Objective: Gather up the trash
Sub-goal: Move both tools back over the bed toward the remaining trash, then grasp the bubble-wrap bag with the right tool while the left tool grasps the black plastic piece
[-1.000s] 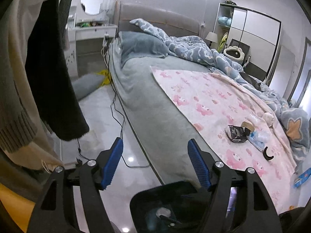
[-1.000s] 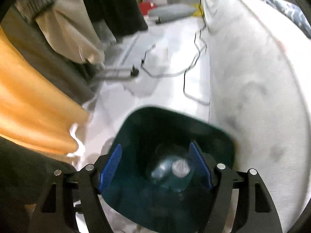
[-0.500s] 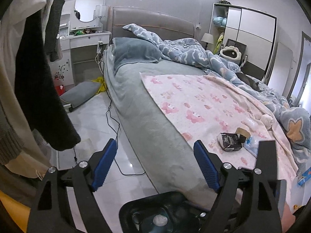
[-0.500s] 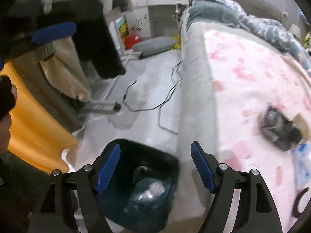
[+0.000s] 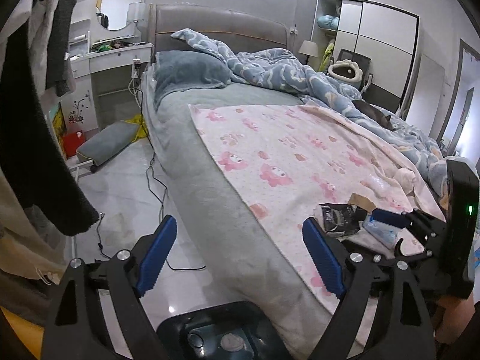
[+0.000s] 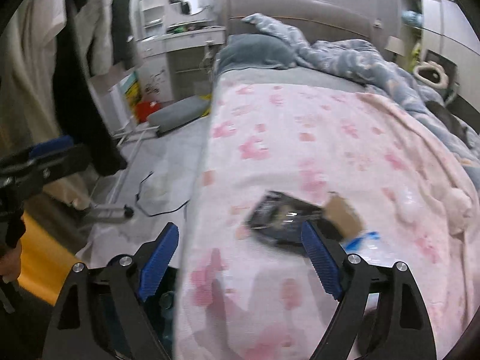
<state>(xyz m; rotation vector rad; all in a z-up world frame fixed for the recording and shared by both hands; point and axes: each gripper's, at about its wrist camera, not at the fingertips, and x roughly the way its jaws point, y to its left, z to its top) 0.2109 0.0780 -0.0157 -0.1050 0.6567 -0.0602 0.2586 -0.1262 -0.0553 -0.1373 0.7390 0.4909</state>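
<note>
Left claw [image 5: 240,258] jaws spread, just been opening, nothing between; hangs above dark plastic trash bin [image 5: 210,327] on floor at bed's near edge. Right claw [image 6: 240,261] likewise spread, just been opening, empty, over pink patterned blanket [image 6: 300,138]. Crumpled black wrapper [image 6: 279,216], brown cardboard scrap [image 6: 345,213], clear blue-printed plastic bag [image 6: 369,246] lie together on blanket, right of bin.

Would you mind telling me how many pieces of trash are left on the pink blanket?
3 clearly: a black wrapper, a brown cardboard scrap behind it, and a blue-and-clear plastic packet beside it. More may be hidden.
</note>
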